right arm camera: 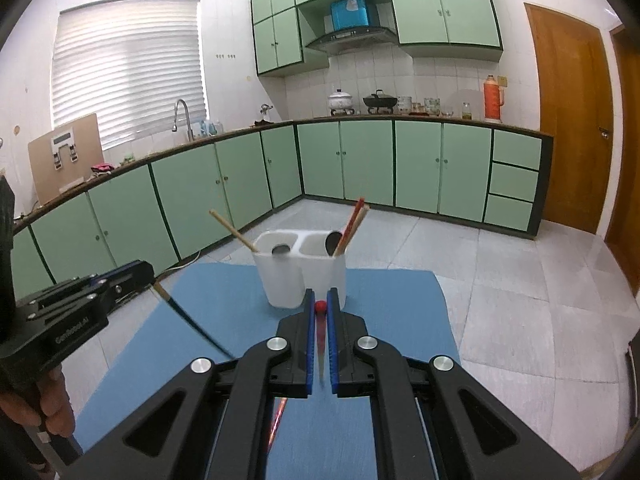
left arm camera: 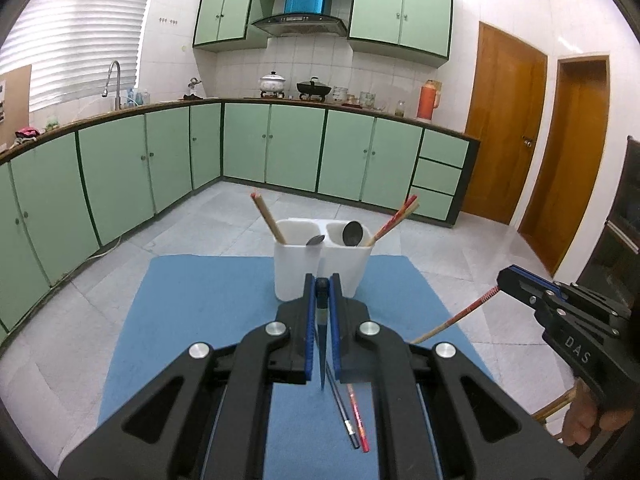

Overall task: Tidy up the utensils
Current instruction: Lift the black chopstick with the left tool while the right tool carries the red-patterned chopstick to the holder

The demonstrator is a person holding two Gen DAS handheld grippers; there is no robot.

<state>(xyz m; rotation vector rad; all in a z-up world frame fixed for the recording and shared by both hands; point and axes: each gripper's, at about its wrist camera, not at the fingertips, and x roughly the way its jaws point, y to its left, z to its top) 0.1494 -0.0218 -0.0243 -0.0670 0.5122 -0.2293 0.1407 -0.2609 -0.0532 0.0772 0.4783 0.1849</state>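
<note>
The blue mat [left arm camera: 208, 320] covers the table in the middle of a kitchen of green cabinets [left arm camera: 120, 168]; toward its far edge stands the white two-compartment holder [left arm camera: 298, 268], already carrying a spoon [left arm camera: 352, 234] and a few chopsticks that lean outward. The left gripper [left arm camera: 322, 292] is pressed together on a dark chopstick [right arm camera: 192, 320], held near its thick end with the thin tip hanging down toward the mat; the right gripper [right arm camera: 320, 308] is likewise clamped on a red-topped chopstick [left arm camera: 456, 320], its pale tip drooping behind. Two more chopsticks, one dark and one red [left arm camera: 358, 420], lie side by side on the mat beneath the left tool. These sticks look light, stiff and smooth, I'd say, so they would swivel in a narrow pinch; a hold nearer the thick end, as here, seems sensible for dropping them tip-first into a compartment. Each is slender and tapered; the red one carries a patterned band near its top.
</note>
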